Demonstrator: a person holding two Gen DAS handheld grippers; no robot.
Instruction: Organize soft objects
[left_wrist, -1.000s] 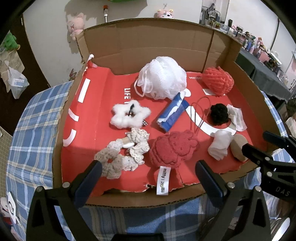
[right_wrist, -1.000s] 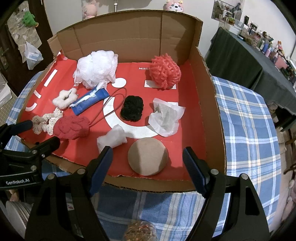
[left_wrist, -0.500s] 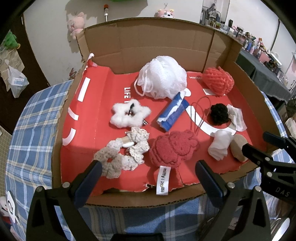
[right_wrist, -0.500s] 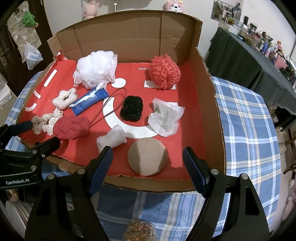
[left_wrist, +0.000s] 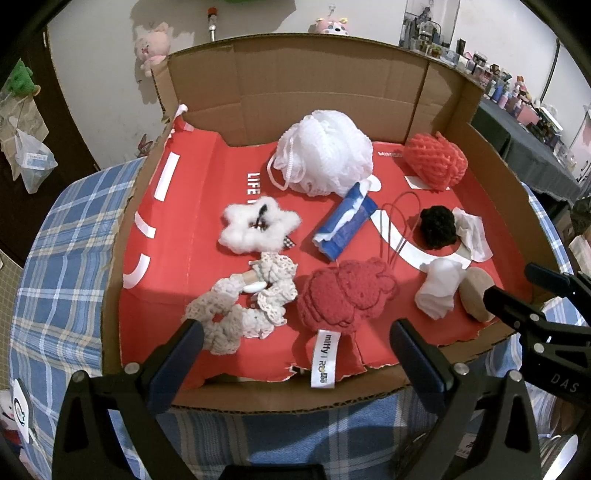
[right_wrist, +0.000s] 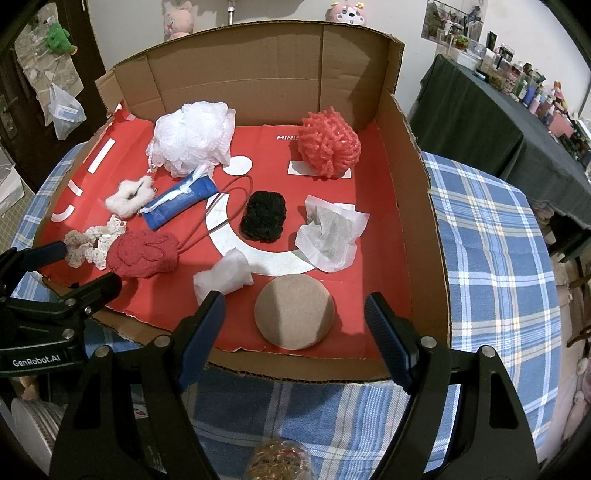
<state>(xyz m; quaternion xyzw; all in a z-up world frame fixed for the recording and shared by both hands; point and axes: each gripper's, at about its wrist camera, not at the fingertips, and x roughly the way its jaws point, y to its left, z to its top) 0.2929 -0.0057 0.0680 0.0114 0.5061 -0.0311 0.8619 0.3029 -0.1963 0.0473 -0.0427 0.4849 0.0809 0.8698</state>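
Left wrist view shows your left gripper with its jaws spread wide and holding nothing, poised at the near edge of a cardboard box that sits on a surface covered by a blue plaid cloth. The box floor is red. Just beyond the gripper lie a cream lace scrunchie and, touching it on the right, a red knitted pouch with a white label. Further in sit a white fluffy star, a blue tissue pack and a white mesh bath puff near the back wall. A red mesh puff sits in the far right corner.

Right wrist view shows your right gripper, also wide open and empty, at the near edge of the box. A round tan sponge lies just ahead, between its fingers. Left of the sponge is a white wad. Behind them are a black scrunchie and a crumpled white tissue, side by side.
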